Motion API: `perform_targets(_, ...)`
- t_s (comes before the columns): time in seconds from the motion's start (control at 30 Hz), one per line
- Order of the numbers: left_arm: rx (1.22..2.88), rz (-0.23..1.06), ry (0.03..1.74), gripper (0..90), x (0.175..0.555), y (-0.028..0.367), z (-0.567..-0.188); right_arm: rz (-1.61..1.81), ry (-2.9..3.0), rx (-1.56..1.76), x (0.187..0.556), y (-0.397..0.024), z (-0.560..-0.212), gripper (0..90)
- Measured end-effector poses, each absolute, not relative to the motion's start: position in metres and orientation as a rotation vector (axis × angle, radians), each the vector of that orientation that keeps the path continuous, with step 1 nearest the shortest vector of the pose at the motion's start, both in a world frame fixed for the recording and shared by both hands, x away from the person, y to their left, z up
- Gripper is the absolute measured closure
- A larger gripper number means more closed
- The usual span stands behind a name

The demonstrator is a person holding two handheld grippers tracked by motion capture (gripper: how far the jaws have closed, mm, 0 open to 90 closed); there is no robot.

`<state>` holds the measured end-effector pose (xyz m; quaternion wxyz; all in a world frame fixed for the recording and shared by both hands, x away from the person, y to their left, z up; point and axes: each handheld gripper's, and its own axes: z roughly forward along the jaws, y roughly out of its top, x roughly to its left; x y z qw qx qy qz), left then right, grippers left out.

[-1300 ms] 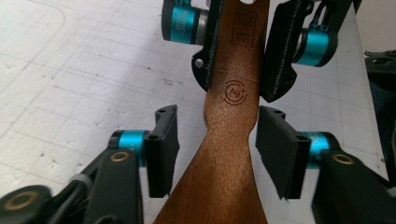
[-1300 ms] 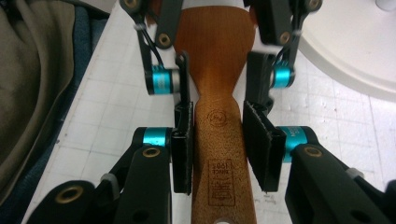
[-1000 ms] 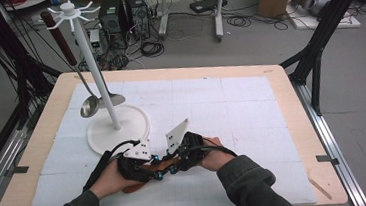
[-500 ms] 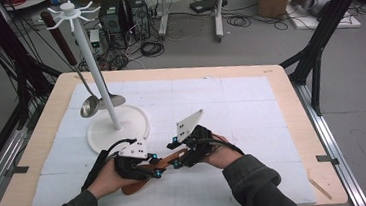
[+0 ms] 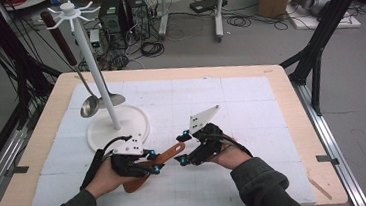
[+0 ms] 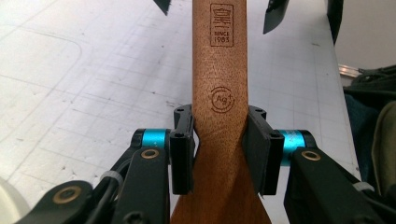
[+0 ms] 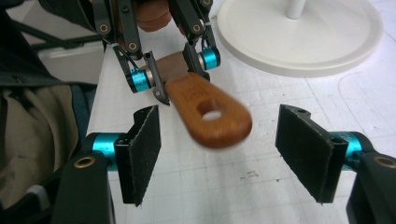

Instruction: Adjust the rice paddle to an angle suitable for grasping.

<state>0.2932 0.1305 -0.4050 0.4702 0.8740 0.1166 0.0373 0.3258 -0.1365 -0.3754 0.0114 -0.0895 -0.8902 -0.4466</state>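
While my left claw (image 5: 152, 167) clamps the wooden spatula (image 5: 151, 166) at the neck where handle widens into blade, its two pads (image 6: 182, 149) pressed to either edge of the wood, the work near the table's front edge has turned into a one-handed hold. Starting at the far left corner of the table (image 5: 281, 104), the white utensil stand (image 5: 115, 124) rises with its round base on the mat, and a metal ladle (image 5: 88, 103) with a dark handle hangs from the hooks at its top. Toward the middle of the front edge, the spatula lies slanted, blade toward my left forearm, and the handle's rounded end with its hanging hole (image 7: 212, 114) points at my other hand. My right claw (image 7: 219, 154) has just been opening: a second ago it sat closed in against that handle end, and now its jaws stand wide, with the tip hanging above and between the pads, touching neither, as the right gripper view shows. In the high view that claw (image 5: 181, 148) sits just beside the handle end, backed off a little. I judge the handover finished: the spatula rests wholly with my left claw, which leaves the holed end free to go onto a hook of the stand, where the ladle already hangs.
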Motion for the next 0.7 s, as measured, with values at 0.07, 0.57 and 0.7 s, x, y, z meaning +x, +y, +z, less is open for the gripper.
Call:
perform_targets(0.07,2.123,0.094,0.299,65.5,0.294,0.131,-0.404,-1.407,-2.763,-0.296,0.326,-0.138,-0.375,31.0)
perform_targets(0.57,2.073,0.141,0.335,65.6,0.302,0.119,-0.394,-1.485,-2.658,-0.403,0.329,-0.133,-0.373,48.4)
perform_targets(0.7,2.074,0.168,0.357,65.5,0.303,0.116,-0.393,-1.512,-2.634,-0.425,0.33,-0.133,-0.371,53.5)
